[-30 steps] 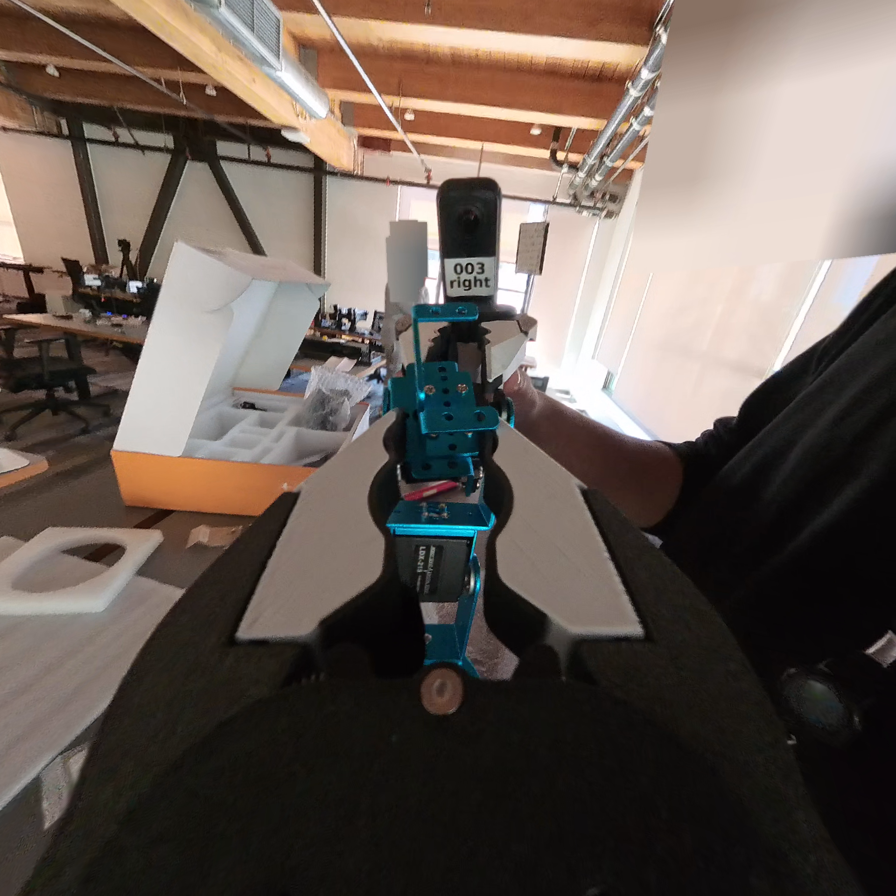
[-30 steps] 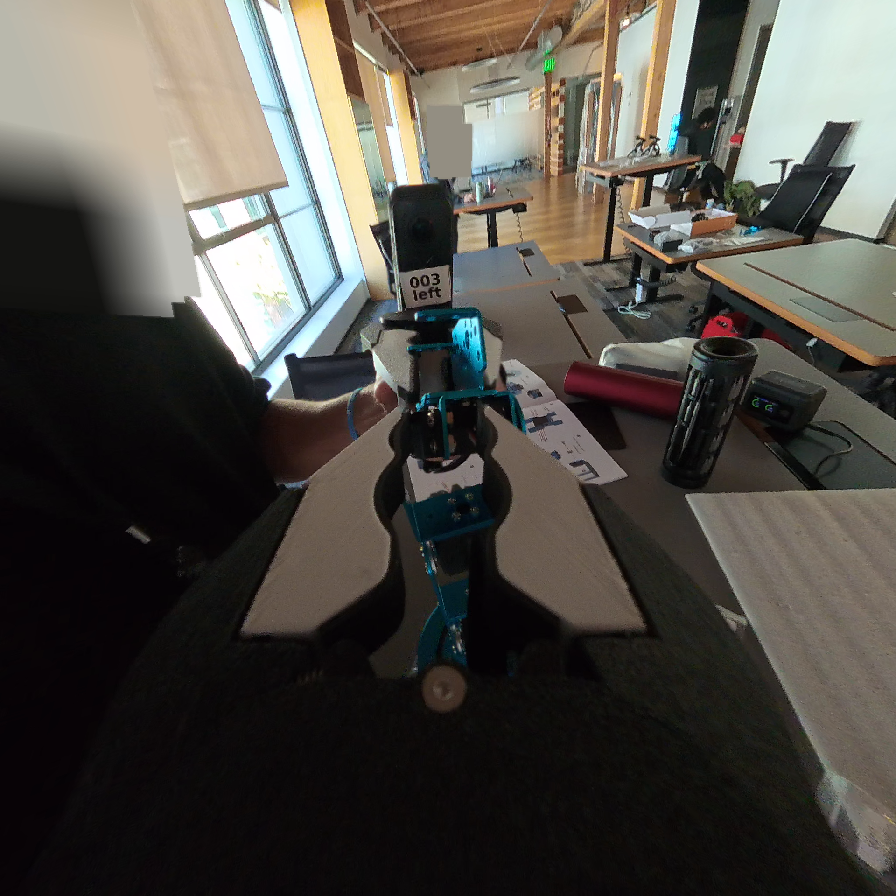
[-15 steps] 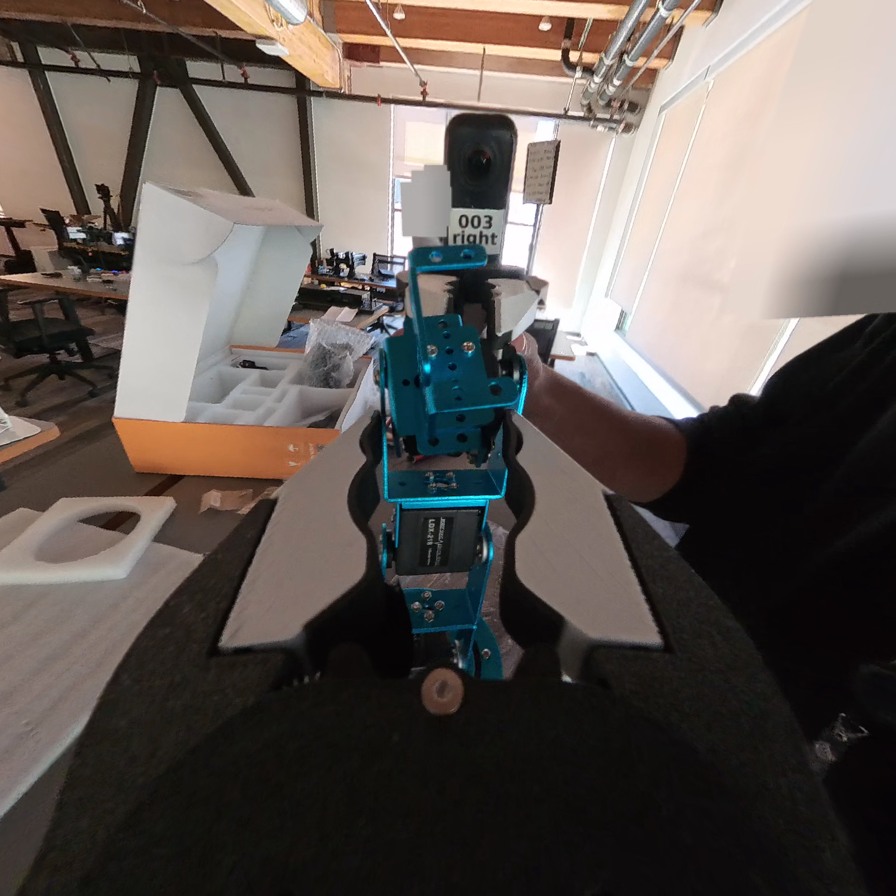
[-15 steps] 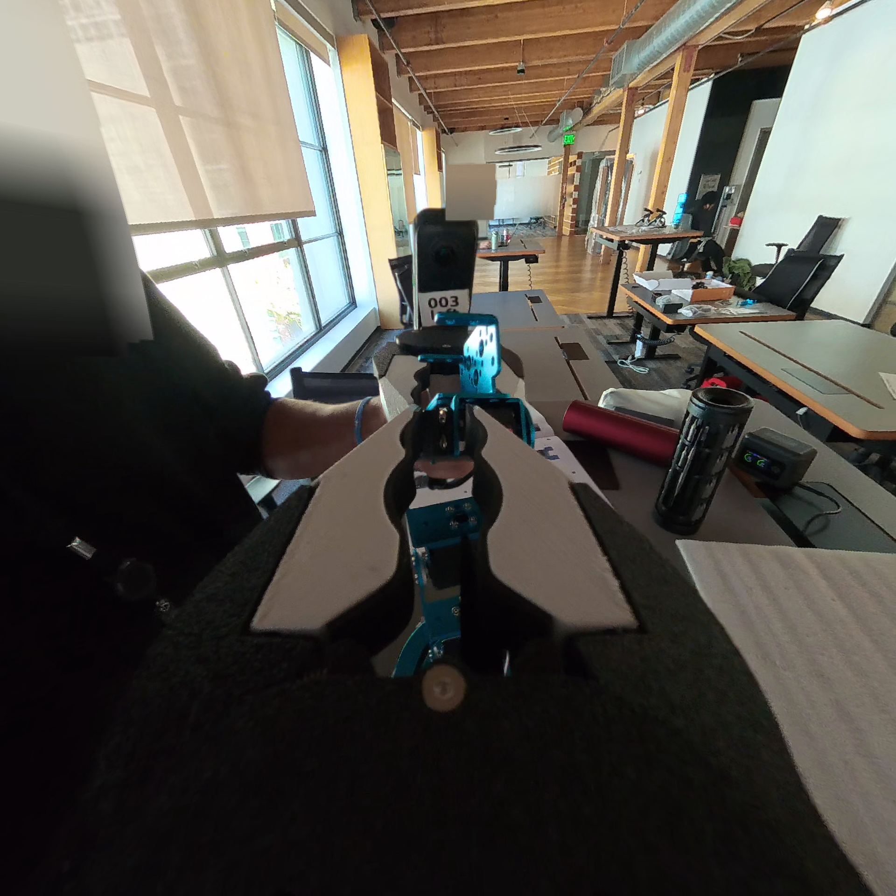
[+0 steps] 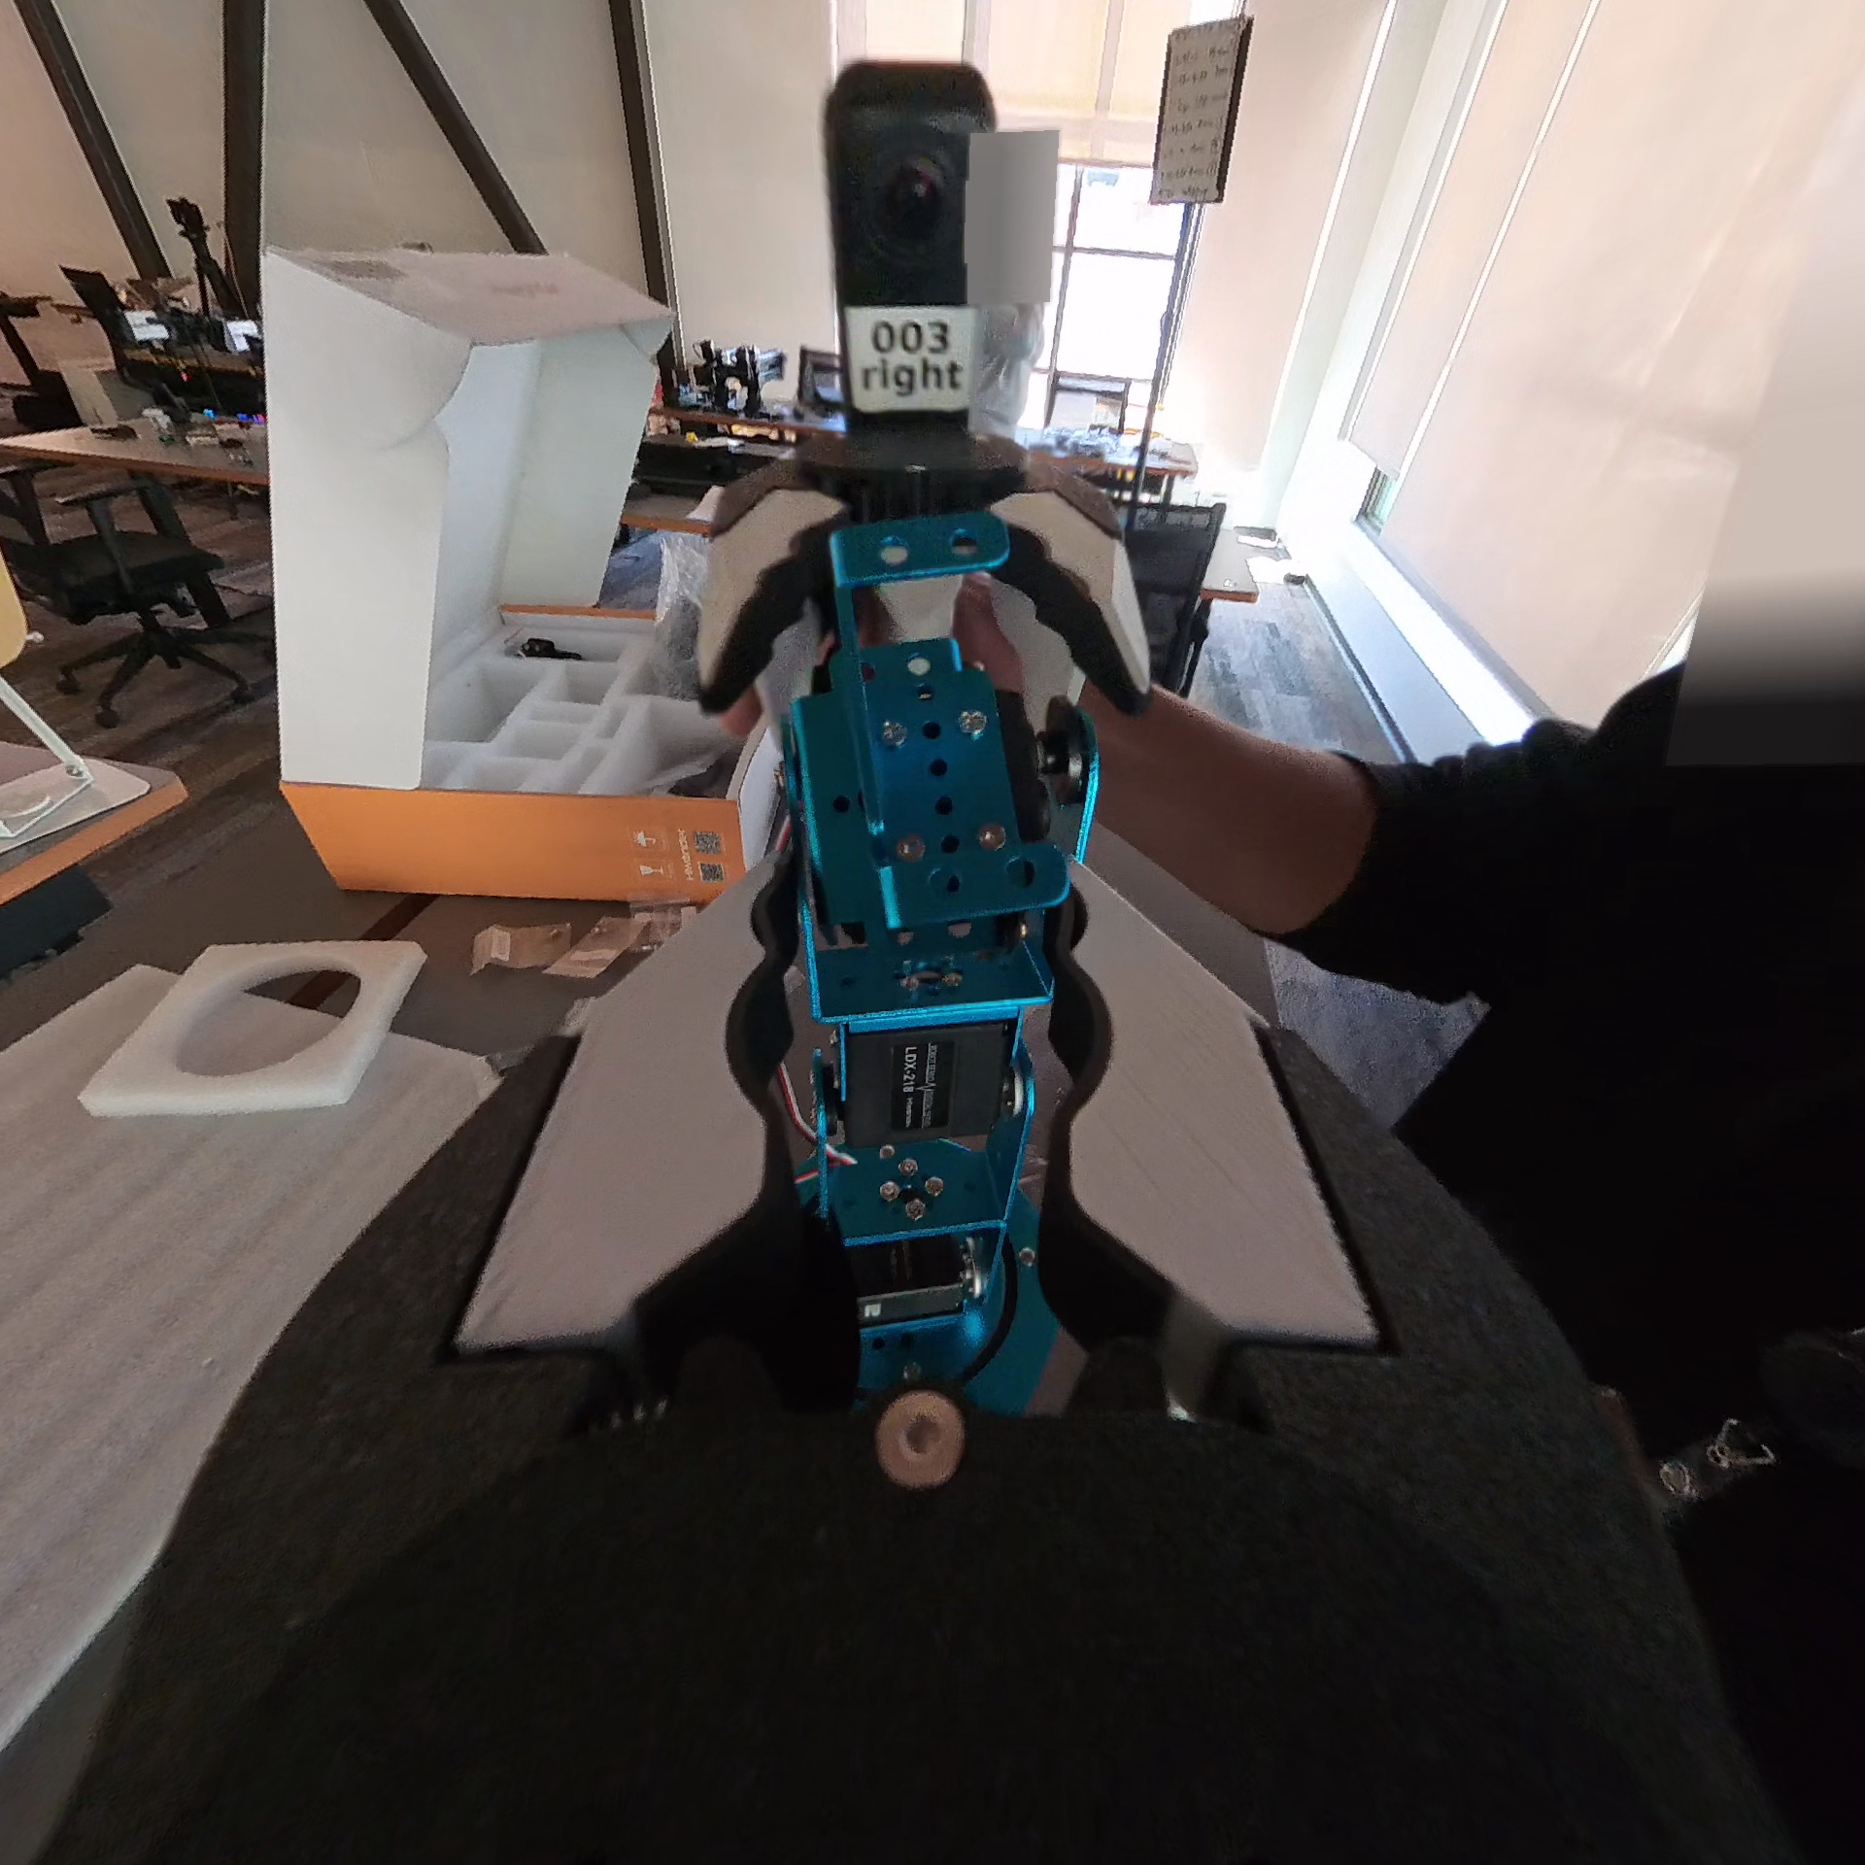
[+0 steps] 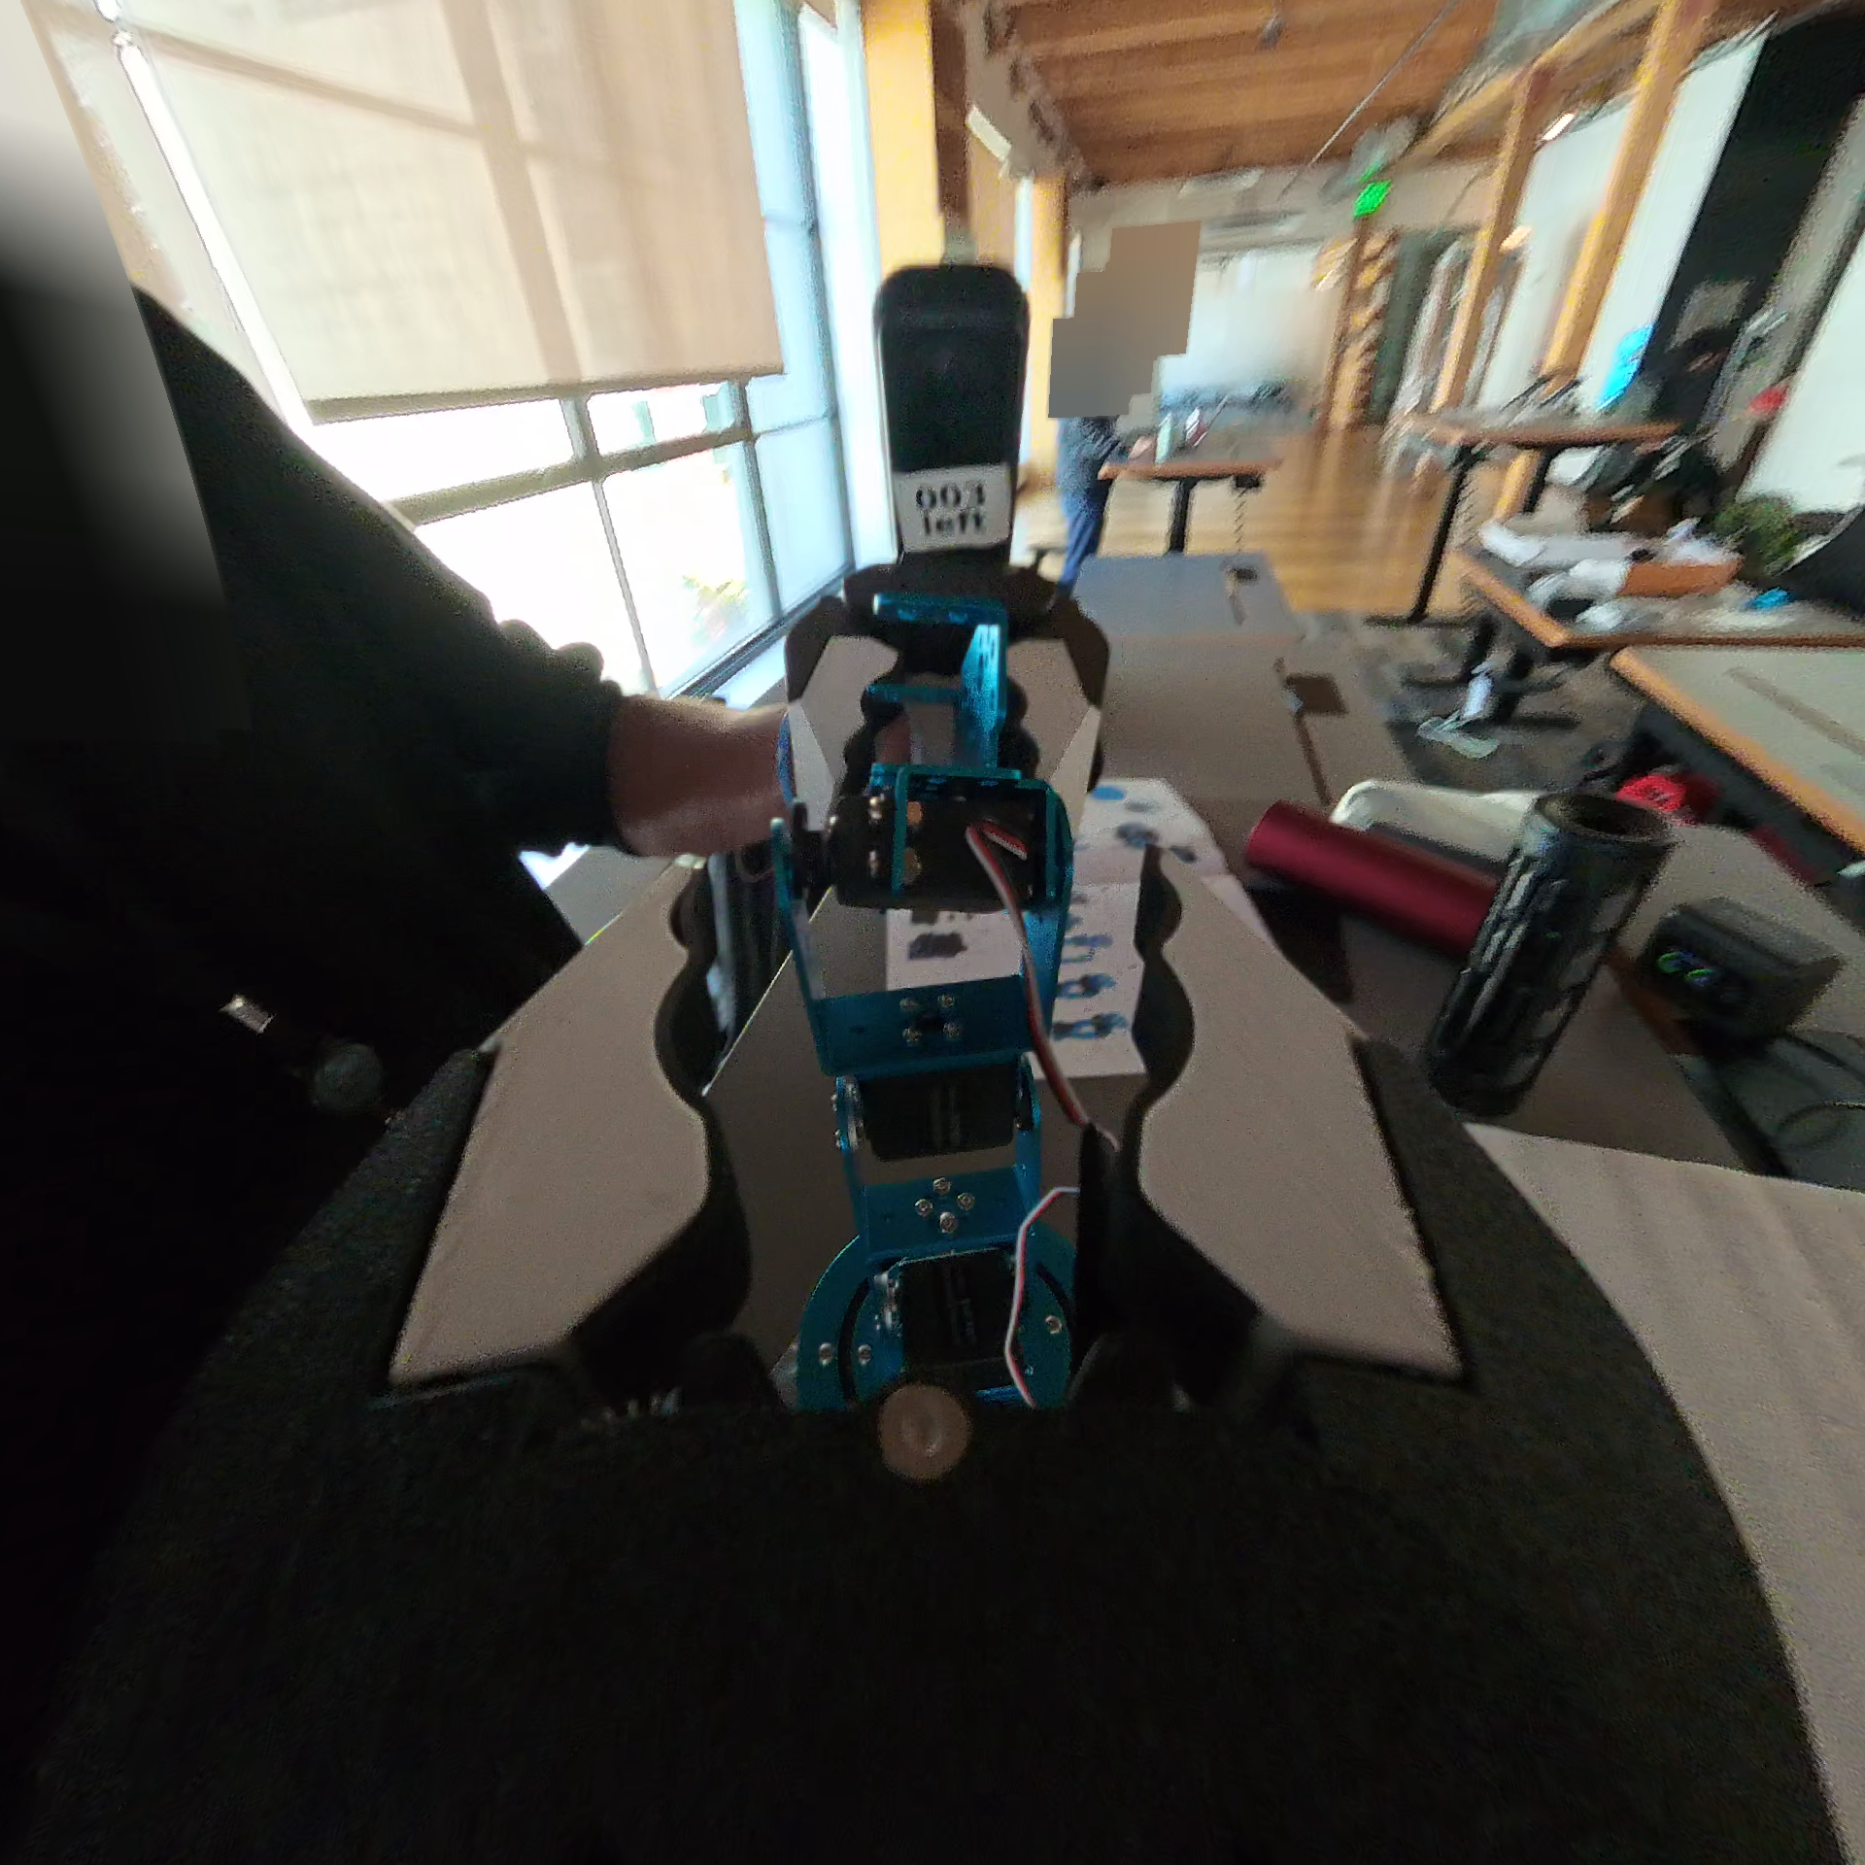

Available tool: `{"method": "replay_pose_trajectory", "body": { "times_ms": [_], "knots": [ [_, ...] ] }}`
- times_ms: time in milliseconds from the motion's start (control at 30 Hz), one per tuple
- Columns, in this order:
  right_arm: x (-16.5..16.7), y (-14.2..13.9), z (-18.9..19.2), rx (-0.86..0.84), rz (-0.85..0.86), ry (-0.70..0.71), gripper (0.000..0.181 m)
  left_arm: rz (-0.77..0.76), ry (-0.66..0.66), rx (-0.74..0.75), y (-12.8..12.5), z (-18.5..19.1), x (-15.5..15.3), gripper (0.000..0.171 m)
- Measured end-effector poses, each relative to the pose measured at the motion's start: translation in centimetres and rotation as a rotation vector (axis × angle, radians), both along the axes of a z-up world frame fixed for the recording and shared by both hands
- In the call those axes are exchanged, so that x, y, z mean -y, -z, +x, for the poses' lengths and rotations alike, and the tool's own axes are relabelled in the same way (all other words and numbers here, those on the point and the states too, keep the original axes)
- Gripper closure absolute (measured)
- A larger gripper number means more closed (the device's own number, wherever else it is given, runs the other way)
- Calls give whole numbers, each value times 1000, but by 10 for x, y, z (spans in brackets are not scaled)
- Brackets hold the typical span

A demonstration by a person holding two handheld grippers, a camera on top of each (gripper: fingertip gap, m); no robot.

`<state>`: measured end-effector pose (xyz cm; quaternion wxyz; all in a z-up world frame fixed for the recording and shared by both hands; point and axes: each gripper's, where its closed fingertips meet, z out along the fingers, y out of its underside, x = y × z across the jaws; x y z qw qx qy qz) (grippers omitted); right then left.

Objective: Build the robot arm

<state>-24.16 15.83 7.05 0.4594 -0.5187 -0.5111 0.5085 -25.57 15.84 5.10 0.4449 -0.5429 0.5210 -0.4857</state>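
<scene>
The blue servo arm (image 5: pixel 923 908) is lying between both grippers: left gripper (image 5: pixel 918 969) clamping it, right gripper (image 6: pixel 913 969) spread around it.

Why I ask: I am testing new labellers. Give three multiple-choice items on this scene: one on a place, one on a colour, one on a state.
1. The red tube lies: A) on the table beside the black cylinder; B) on the floor; C) on a chair.
2. On the servo arm, the metal brackets are: A) red; B) blue; C) yellow.
3. The orange-and-white box is: A) taped shut; B) crushed flat; C) open, lid up.
Answers: 1 A, the right wrist view shows them side by side there; 2 B, both views show blue metal; 3 C, its inside is exposed.
</scene>
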Motion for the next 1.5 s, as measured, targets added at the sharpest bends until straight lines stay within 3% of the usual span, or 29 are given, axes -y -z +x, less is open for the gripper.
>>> {"method": "replay_pose_trajectory", "body": {
  "times_ms": [100,333,567,733,833,900,1000,1100,1267,1400,1500],
  "knots": [
    [0,8,-13,92,11,-52,112,9,-11,-41,0,2,-1,124],
    [2,9,-15,92,1,-33,116,52,-77,-48,-3,2,-2,125],
    [1,5,-15,-94,-48,-15,115,-5,-148,103,-7,2,-1,123],
    [2,3,-12,-122,-32,-2,114,-91,-160,249,-8,-10,9,105],
    [-5,-13,8,-156,-12,35,132,-107,-163,303,-11,-12,3,104],
    [0,-17,12,-88,-10,-2,136,-133,-134,335,-13,-10,-1,108],
    [-2,4,3,148,15,-6,140,-100,-107,297,-7,-1,2,119],
    [1,4,0,202,34,-49,146,-76,-133,265,-6,1,0,123],
    [7,-3,5,191,137,-29,167,-13,-183,178,-5,4,-1,124],
    [-2,-8,16,205,115,-3,158,-6,-186,149,-5,4,-1,124],
    [7,-35,34,107,89,-40,157,-6,-190,128,-5,3,-1,124]
  ]
}}
